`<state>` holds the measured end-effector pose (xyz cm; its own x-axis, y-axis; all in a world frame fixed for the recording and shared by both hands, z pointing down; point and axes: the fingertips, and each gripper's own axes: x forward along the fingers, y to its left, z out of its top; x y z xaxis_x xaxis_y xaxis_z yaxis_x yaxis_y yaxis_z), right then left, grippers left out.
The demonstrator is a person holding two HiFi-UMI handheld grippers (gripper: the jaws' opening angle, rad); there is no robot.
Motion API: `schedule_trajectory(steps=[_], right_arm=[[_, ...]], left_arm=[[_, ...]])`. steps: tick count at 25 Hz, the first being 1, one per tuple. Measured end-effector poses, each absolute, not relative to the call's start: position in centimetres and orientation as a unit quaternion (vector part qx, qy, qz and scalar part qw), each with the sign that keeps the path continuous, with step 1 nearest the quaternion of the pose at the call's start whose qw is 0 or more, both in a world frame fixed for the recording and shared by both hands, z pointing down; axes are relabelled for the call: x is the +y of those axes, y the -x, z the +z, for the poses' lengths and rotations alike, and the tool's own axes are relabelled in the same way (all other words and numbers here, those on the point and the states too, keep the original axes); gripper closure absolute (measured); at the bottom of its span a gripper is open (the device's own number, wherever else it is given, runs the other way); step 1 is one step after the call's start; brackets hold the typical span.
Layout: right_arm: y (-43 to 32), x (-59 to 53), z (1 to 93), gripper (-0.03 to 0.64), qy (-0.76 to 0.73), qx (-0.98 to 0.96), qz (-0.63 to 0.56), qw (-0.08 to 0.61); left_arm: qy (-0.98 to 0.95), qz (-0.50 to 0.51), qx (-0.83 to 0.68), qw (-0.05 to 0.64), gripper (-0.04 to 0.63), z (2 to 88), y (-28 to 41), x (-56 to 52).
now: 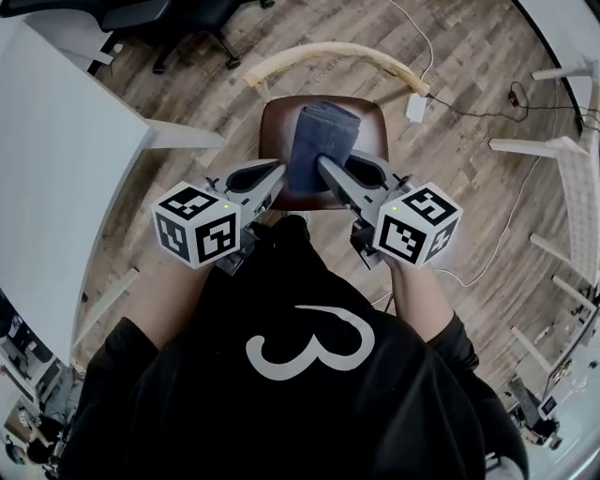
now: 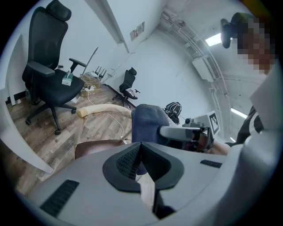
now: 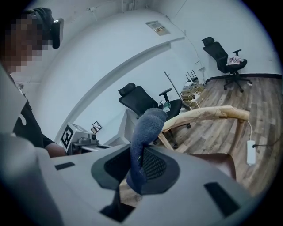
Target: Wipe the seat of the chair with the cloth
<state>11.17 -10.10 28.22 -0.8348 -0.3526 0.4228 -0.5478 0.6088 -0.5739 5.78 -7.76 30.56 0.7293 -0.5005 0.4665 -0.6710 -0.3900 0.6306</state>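
Note:
A blue cloth hangs folded over the brown chair seat, held up between both grippers. My left gripper pinches the cloth's left edge; in the left gripper view a strip of the cloth runs down between its closed pads. My right gripper is shut on the cloth's near right side. In the right gripper view the cloth rises as a thick roll out of the jaws, with the seat behind. From the left gripper view, the right gripper reaches across the cloth.
The chair's curved pale wooden backrest arcs beyond the seat. A white desk stands at left, a black office chair behind it. A white power adapter with cable lies on the wood floor; white frame legs stand at right.

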Motion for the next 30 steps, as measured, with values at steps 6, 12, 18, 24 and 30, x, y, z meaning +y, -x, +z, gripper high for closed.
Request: schedule_trajectory(steps=[6, 12, 18, 24, 30], right_arm=[[-8.7, -12.9, 32.7, 0.552, -0.249, -0.879, 0.373, 0.162], [-4.2, -14.4, 37.6, 0.552, -0.216, -0.881, 0.384, 0.172], [-0.4, -15.3, 44.8, 0.552, -0.192, -0.865, 0.404, 0.228], [2.1, -16.3, 51.2, 0.552, -0.184, -0.845, 0.415, 0.281], [2.7, -16.7, 57.1, 0.552, -0.191, -0.83, 0.389, 0.351]], left_arm=[[-0.809, 0.106, -0.371, 0.444, 0.581, 34.9, -3.7, -9.9], [-0.794, 0.122, -0.37, 0.467, 0.581, 38.9, -1.0, -11.4], [-0.779, 0.127, -0.371, 0.49, 0.581, 41.8, 1.9, -12.2], [-0.762, 0.13, -0.374, 0.513, 0.581, 44.3, 4.0, -12.5], [-0.758, 0.13, -0.365, 0.524, 0.581, 45.2, 4.4, -11.8]])
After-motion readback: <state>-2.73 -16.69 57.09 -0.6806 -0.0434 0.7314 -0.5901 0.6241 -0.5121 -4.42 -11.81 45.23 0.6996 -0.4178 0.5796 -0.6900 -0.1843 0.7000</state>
